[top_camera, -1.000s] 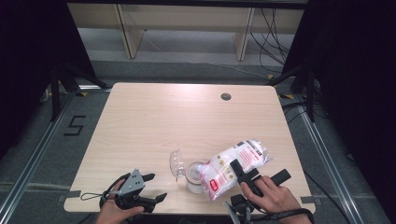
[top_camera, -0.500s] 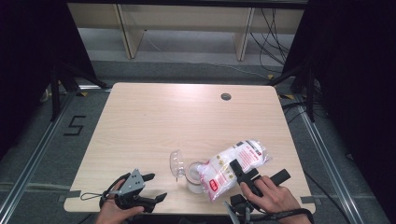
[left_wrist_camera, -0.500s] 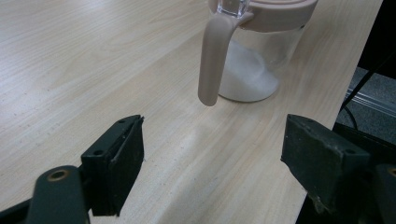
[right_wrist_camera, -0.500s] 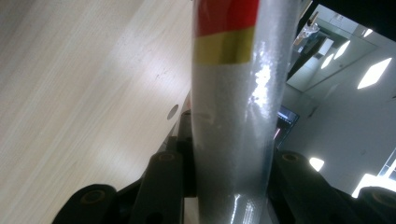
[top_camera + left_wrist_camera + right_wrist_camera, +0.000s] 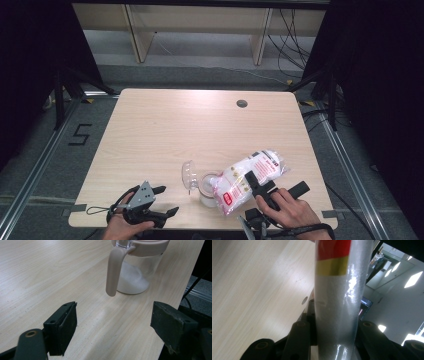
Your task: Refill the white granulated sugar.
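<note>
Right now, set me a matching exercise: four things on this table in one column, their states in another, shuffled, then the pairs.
Things:
1. bag
2. jar
3. left tongs
4. right tongs

States:
A. open, nothing between the jaws
B. stands on the table, partly filled with white grains
C. tilted over the jar, white with red print
D. shut on the bag

Pairs: 1-C, 2-B, 3-A, 4-D

Lab/recording setup: bare wood tabletop (image 5: 165, 135), black curtains (image 5: 380, 75), floor rails (image 5: 35, 170), taped "5" (image 5: 80, 135), loose cables (image 5: 285, 30).
</note>
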The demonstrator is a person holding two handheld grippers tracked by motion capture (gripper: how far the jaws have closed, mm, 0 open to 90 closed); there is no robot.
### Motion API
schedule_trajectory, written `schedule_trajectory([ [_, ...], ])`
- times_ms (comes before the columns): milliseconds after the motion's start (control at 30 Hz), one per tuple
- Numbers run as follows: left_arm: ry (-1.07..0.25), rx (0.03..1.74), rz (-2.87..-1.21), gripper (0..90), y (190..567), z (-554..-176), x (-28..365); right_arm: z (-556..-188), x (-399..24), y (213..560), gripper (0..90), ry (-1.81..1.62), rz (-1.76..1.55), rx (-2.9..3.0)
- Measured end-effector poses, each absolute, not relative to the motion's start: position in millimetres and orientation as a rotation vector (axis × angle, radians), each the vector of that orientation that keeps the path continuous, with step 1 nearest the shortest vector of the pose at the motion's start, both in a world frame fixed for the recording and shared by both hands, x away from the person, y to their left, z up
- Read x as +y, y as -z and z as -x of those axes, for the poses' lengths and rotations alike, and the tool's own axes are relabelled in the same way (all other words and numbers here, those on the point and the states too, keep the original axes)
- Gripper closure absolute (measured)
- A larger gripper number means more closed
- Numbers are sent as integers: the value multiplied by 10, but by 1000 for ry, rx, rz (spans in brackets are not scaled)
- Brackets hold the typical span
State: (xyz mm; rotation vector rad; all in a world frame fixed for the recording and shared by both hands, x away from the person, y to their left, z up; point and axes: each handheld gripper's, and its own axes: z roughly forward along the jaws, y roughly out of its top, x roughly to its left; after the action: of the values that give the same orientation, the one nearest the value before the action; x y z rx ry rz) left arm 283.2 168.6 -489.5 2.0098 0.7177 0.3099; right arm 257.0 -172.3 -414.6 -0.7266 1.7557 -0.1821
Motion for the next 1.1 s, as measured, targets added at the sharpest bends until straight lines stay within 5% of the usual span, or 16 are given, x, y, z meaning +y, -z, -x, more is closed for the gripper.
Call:
schedule_trajectory([
  [1100, -311, 719, -2000, 207, 4899, -2833, 1679, -2567, -1671, 4128, 736, 210, 751, 1754],
])
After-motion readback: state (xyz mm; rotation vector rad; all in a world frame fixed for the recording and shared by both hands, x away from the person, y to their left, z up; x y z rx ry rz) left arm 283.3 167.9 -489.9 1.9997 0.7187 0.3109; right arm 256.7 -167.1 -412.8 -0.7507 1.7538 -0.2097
